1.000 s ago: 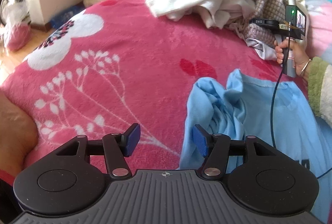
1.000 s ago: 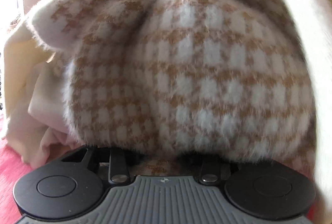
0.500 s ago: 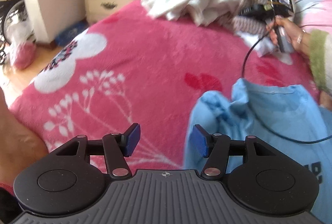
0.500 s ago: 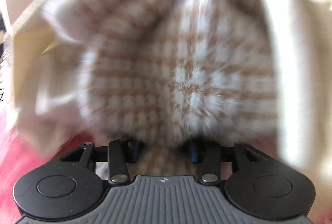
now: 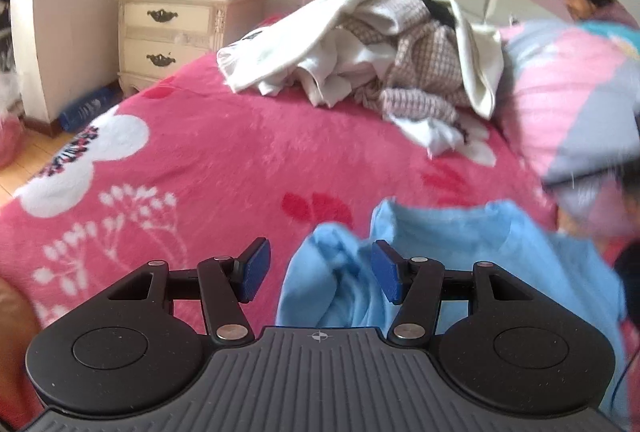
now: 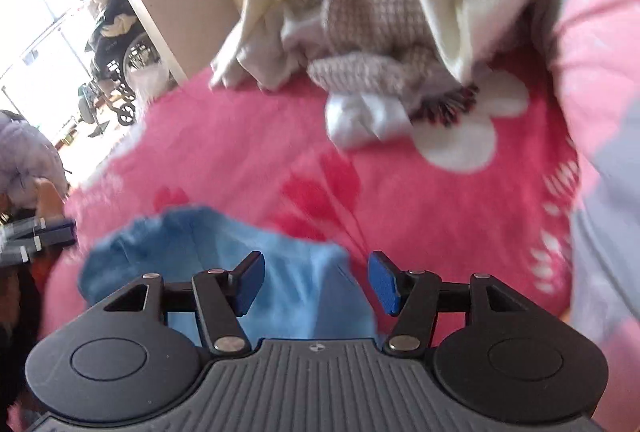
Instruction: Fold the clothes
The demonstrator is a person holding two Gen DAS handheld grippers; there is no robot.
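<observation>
Near the grippers, on the pink blanket (image 5: 224,168), the blue shirt (image 5: 460,256) lies crumpled for folding, the left gripper (image 5: 320,270) released and empty at its bunched sleeve, the right gripper (image 6: 316,282) opening with nothing between its jaws, the unfolded pile (image 5: 372,44) waiting far off.

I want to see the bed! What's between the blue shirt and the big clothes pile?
Only bare pink floral blanket between the blue shirt and the clothes pile, in both wrist views.

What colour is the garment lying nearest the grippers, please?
Light blue garment, clearest in the left wrist view.
</observation>
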